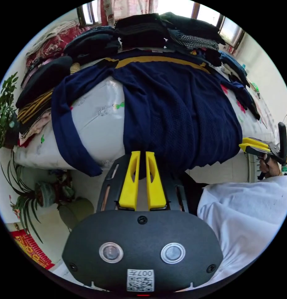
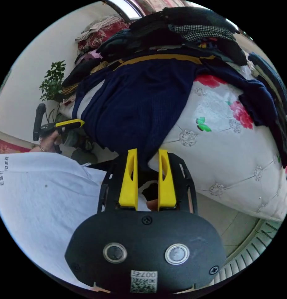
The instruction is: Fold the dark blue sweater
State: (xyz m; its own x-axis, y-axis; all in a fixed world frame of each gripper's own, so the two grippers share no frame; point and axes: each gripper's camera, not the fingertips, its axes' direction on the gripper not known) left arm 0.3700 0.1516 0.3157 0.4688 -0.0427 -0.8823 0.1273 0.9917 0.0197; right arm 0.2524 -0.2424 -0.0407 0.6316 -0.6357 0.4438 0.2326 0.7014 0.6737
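The dark blue sweater (image 1: 180,109) lies spread on a white quilted bed (image 1: 99,124), its yellow-striped collar end far from me and its hem hanging over the near edge. One sleeve trails down the left side. My left gripper (image 1: 142,153) is shut on the hem, with blue fabric pinched in the narrow gap. In the right gripper view the sweater (image 2: 143,93) drops between the jaws of my right gripper (image 2: 147,151), which hold the hem's other corner with a wider gap. Each view also catches the other gripper: right gripper (image 1: 241,145), left gripper (image 2: 82,123).
Stacks of folded dark clothes (image 1: 143,31) line the bed's far side and left edge. Potted plants (image 1: 6,112) stand on the floor by the bed's corner. The person's white shirt (image 2: 40,193) is close below the grippers. The flowered bed cover (image 2: 227,149) is bare right of the sweater.
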